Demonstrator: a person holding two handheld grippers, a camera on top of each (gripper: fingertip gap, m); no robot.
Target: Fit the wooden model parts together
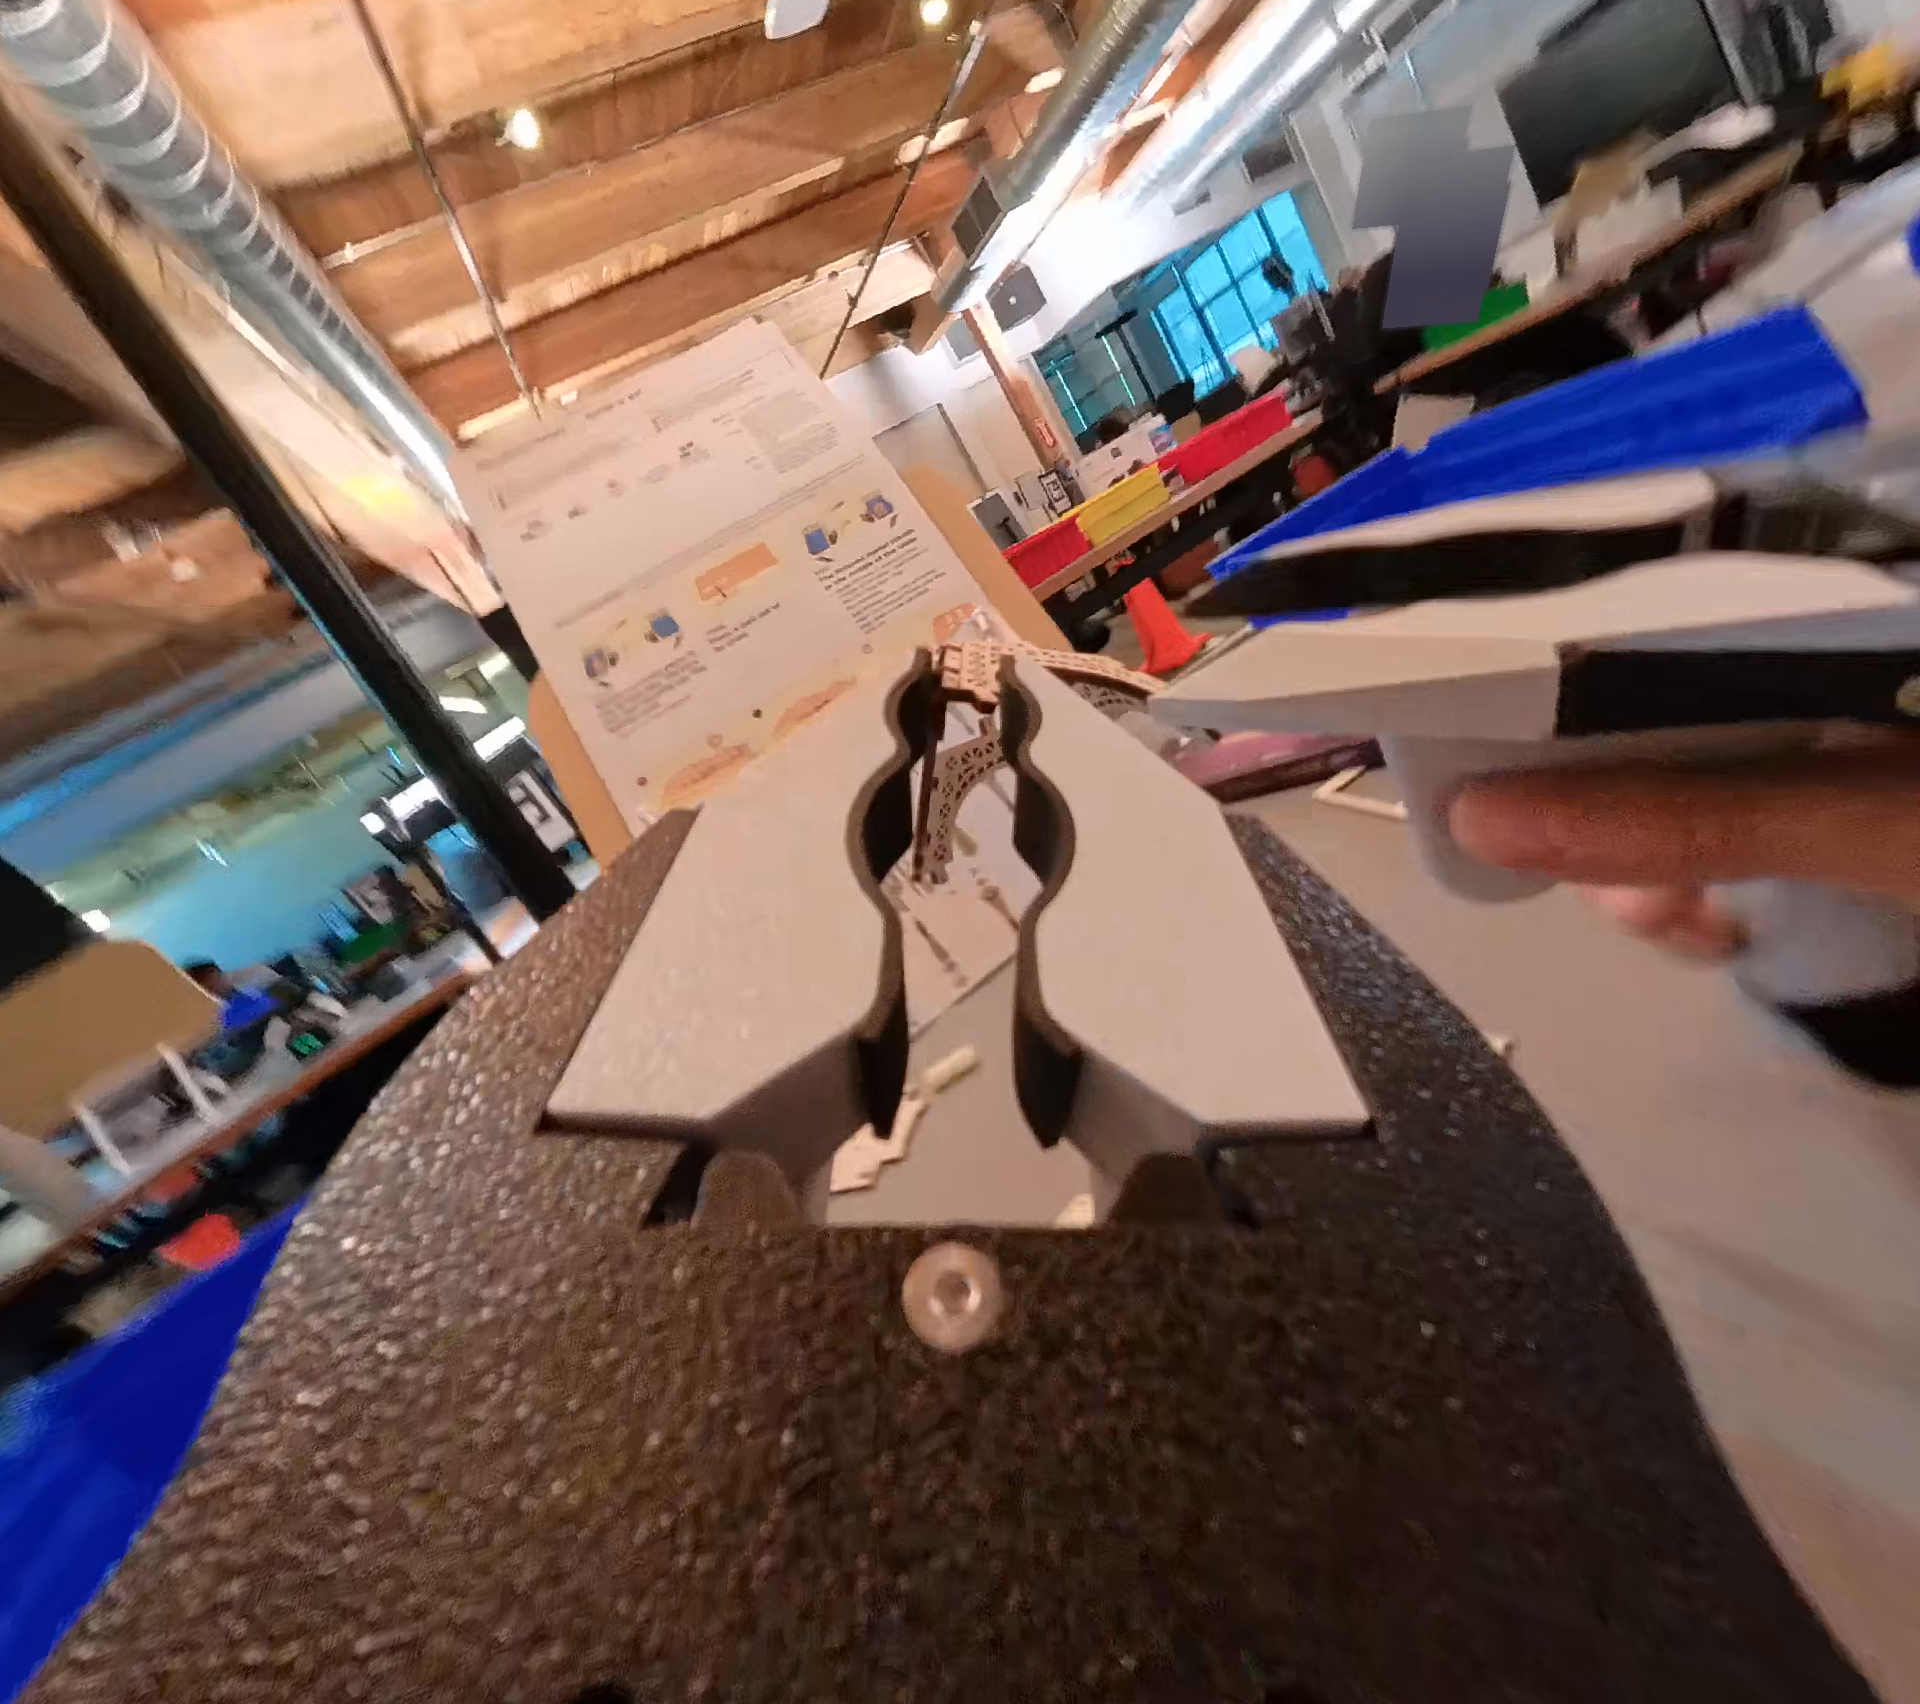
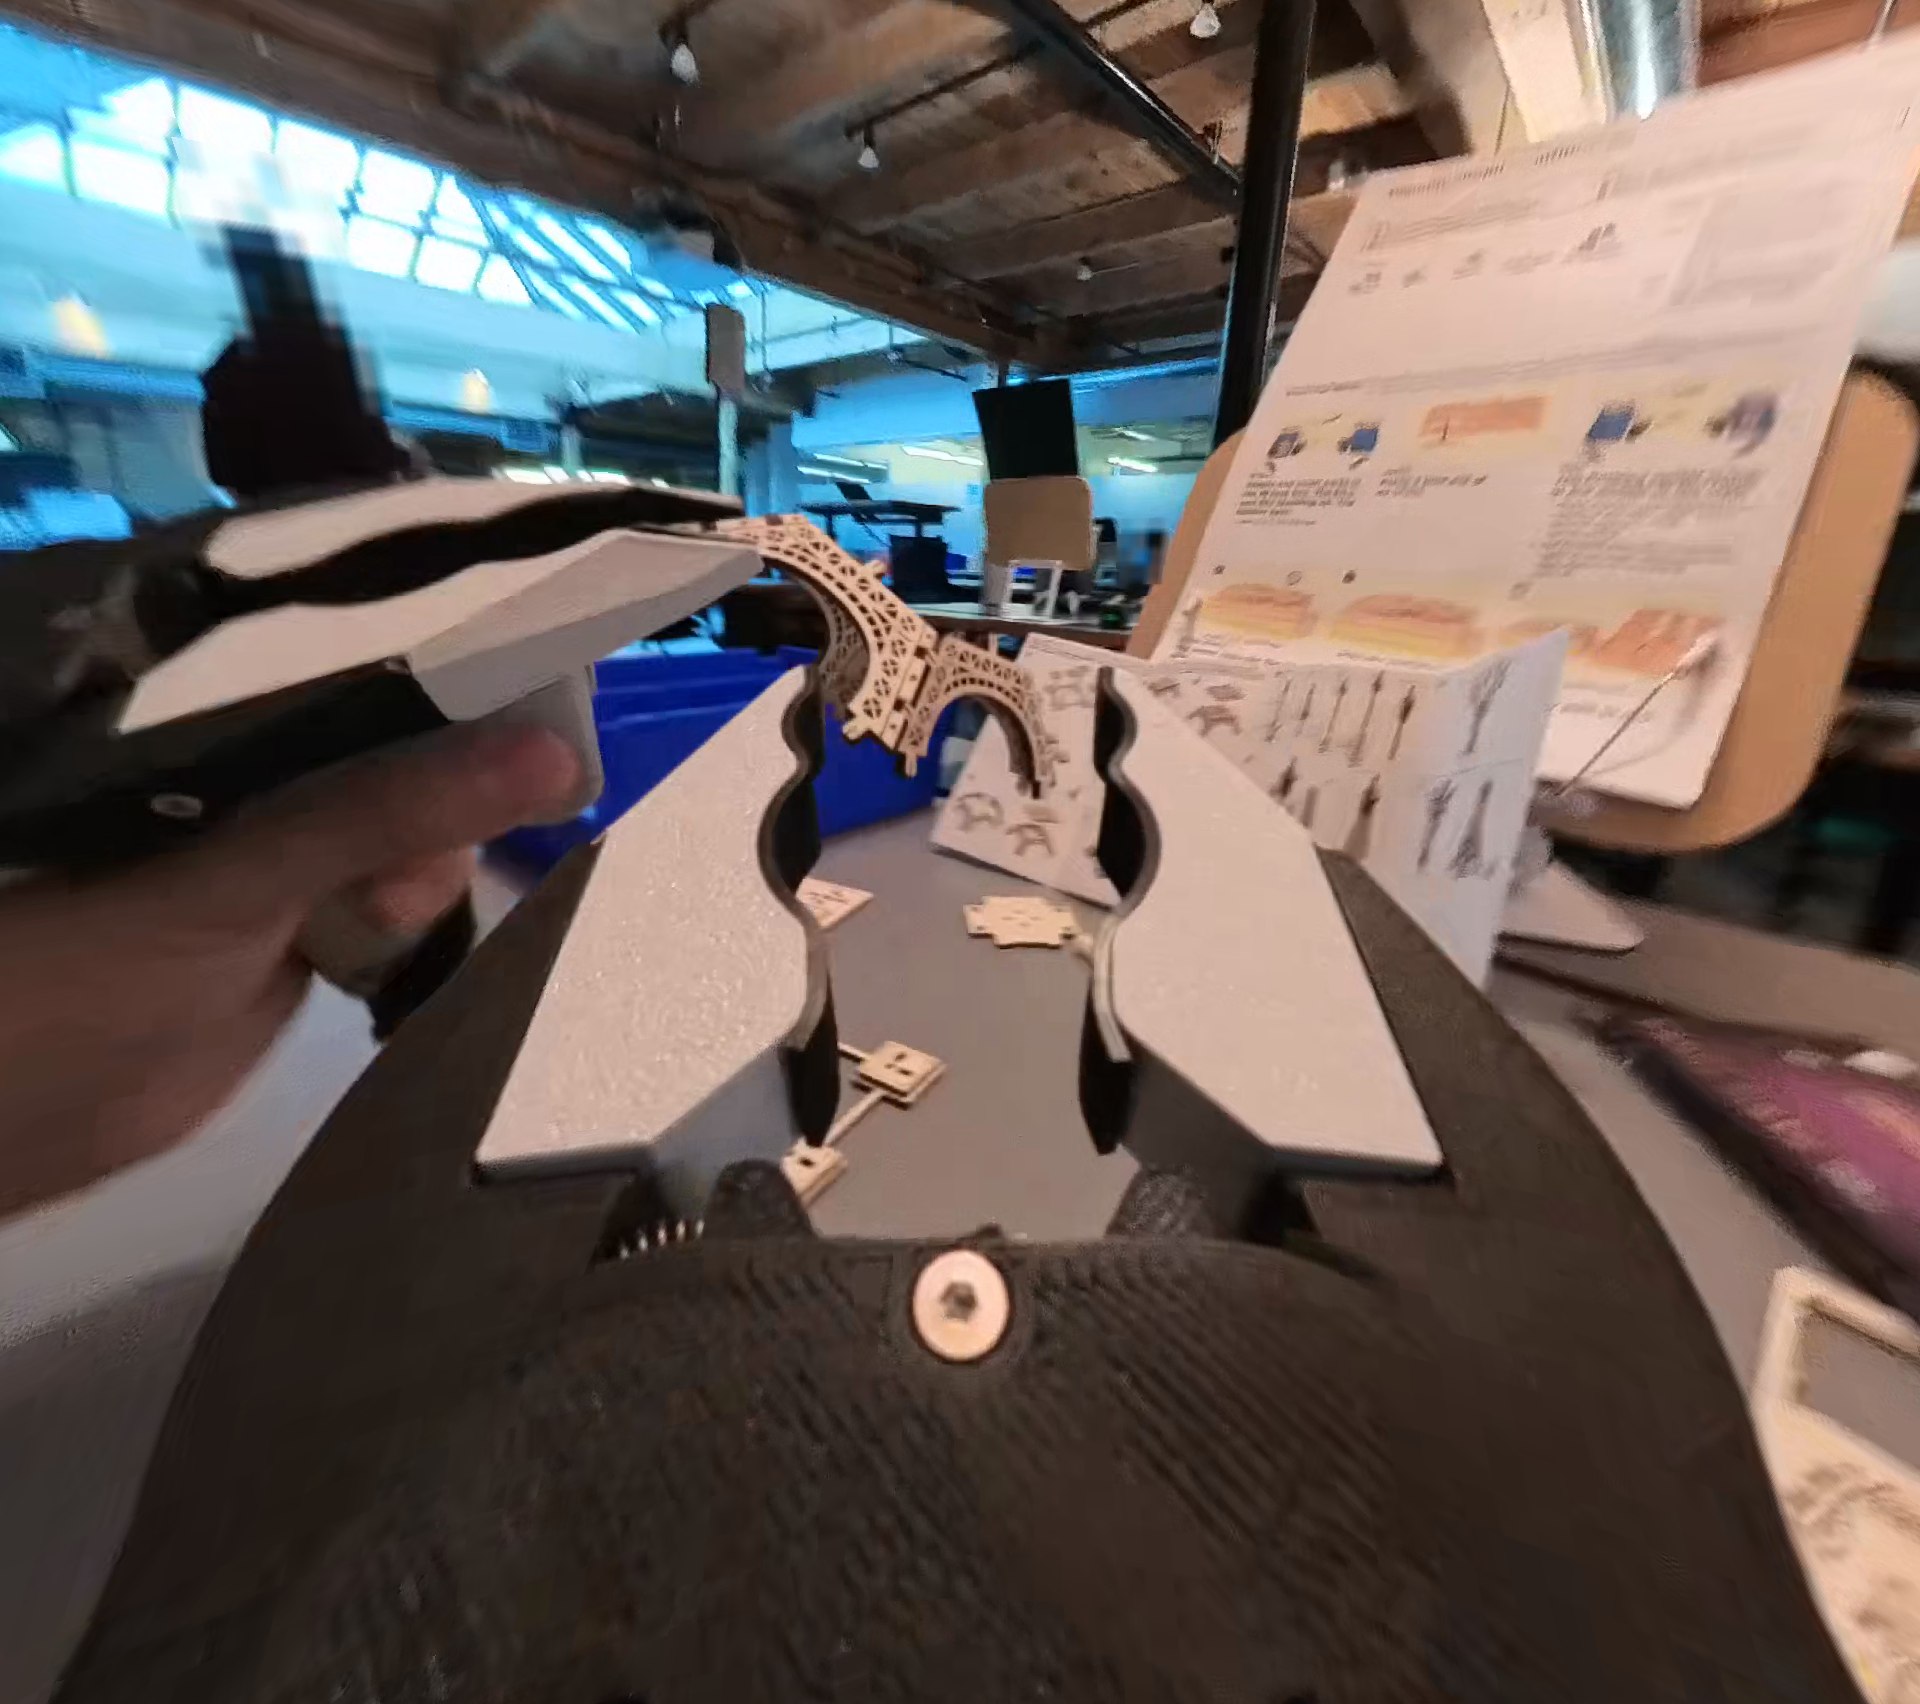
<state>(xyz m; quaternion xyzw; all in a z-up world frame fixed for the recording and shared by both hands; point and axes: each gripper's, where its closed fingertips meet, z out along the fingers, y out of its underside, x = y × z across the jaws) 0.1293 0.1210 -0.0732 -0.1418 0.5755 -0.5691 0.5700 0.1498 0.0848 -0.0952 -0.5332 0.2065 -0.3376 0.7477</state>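
My left gripper (image 1: 966,667) is shut on a wooden lattice model (image 1: 958,784), pinched at its fingertips and held above the grey table (image 1: 1558,979). In the right wrist view the left gripper (image 2: 740,540) comes in from the left, holding one end of the model (image 2: 894,667), which is two arched lattice legs joined at an angle. My right gripper (image 2: 956,698) is open and empty; the model hangs just beyond its fingertips, in line with the gap. The right gripper also shows side-on in the left wrist view (image 1: 1184,636), level with the model. Several loose wooden parts (image 2: 1018,922) lie on the table below.
A folded diagram sheet (image 2: 1299,771) stands behind the model. A clipboard with an instruction page (image 2: 1558,428) leans at the back right. Blue bins (image 2: 675,709) sit at the back left. A black pole (image 2: 1273,200) rises behind. A purple box (image 2: 1818,1135) lies at the right.
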